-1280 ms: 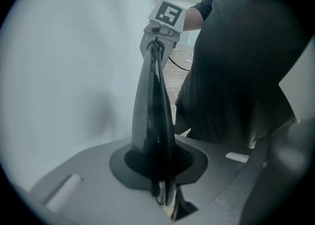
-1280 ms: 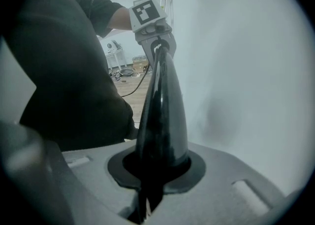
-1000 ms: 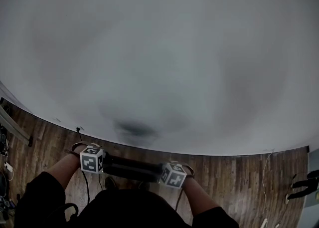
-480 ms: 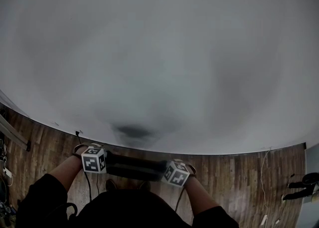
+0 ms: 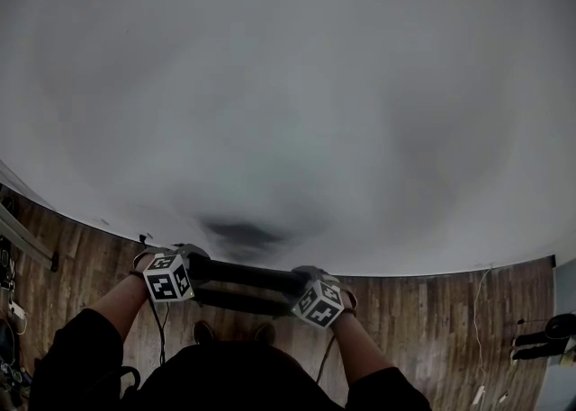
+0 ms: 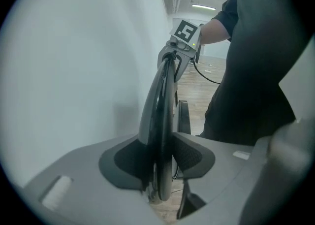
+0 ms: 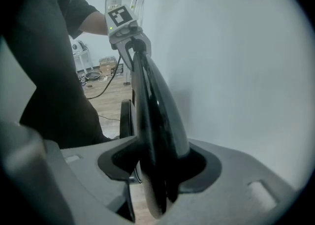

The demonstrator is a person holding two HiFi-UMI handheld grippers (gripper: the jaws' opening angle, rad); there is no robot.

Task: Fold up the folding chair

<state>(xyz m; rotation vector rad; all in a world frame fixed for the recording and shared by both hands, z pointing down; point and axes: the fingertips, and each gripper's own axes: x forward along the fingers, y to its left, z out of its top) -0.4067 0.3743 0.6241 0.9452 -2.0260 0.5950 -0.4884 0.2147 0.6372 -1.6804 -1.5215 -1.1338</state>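
Observation:
The folded black chair [image 5: 245, 276] stands upright between me and the white wall, its top edge level between my two hands. In the left gripper view my left gripper [image 6: 160, 162] straddles the chair's thin curved back [image 6: 160, 106]. Its jaws are opening, and a slim gap shows beside the right pad. My right gripper [image 7: 157, 170] straddles the other end of the back [image 7: 152, 101]. Its jaws are opening too, with a dark gap on the wall side. Each gripper view shows the other gripper at the far end, the right gripper [image 6: 173, 57] and the left gripper [image 7: 131, 42].
A white wall [image 5: 288, 85] fills most of the head view just beyond the chair. Wooden floor [image 5: 432, 310] lies below, with cables [image 5: 481, 306] at the right and a rail [image 5: 22, 229] at the left. My dark-clothed body [image 6: 256, 71] stands close behind the chair.
Both grippers and the chair's top edge have shifted a little toward the wall. The marker cubes have tilted, and the chair's top now shows as two dark bars.

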